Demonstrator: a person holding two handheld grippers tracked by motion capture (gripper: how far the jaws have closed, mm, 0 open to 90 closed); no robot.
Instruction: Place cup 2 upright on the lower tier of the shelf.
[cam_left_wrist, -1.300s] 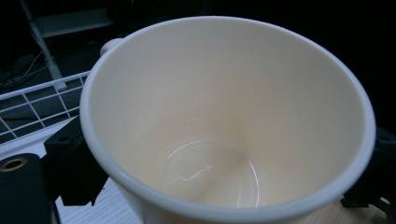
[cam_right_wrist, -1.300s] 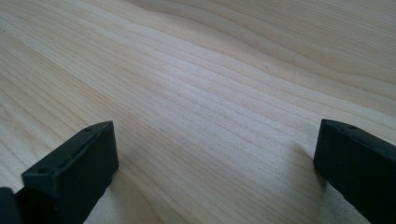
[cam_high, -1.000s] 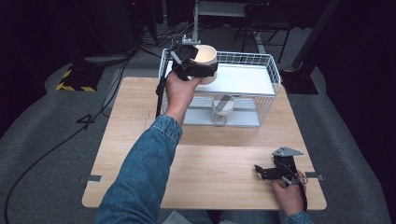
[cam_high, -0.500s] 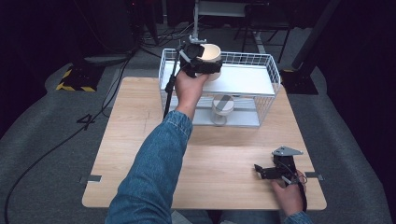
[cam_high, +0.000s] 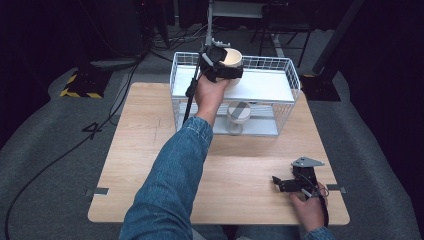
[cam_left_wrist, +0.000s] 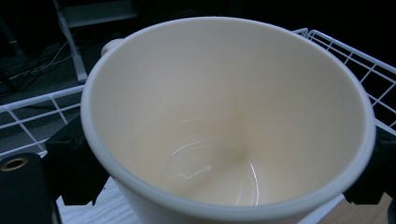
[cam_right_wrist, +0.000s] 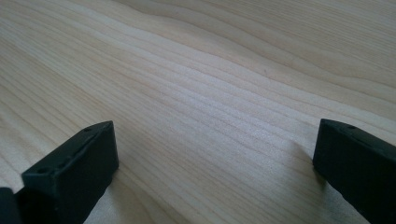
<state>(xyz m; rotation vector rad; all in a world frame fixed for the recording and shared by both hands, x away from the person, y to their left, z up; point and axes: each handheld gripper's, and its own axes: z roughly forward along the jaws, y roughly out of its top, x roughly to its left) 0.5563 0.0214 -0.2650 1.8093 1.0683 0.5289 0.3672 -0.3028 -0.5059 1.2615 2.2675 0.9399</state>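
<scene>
High view: a cream-coloured, round ceramic cup (cam_high: 232, 58) is seen held by the left gripper (cam_high: 220, 67) above the upper white shelf (cam_high: 260, 85) of a white wire rack (cam_high: 292, 82), near the rack's far left corner. The cup is clamped between the black jaws, which press on its outer wall from either side, and it is kept upright with its mouth open to the top. The gripper is carried by a hand (cam_high: 209, 95) on an arm in a blue denim sleeve (cam_high: 167, 185) that is stretched forward across the light wooden desk (cam_high: 145, 145). Whether the cup's base touches the shelf cannot be told. On the lower level of the rack, a second pale cup with a grey-and-white pattern (cam_high: 238, 114) is seen standing, below and slightly to the right of the held one.

Left gripper view: the glossy cream inside of the cup (cam_left_wrist: 224, 121) is shown from close by, with a black jaw at each side of its wall and the white wire of the rack (cam_left_wrist: 42, 109) behind it.

Near the front right corner of the desk, the right gripper (cam_high: 290, 184) is rested on the wood, well apart from the rack. In the right gripper view its jaws are spread wide over bare wood grain (cam_right_wrist: 210, 93), with nothing held between them.
</scene>
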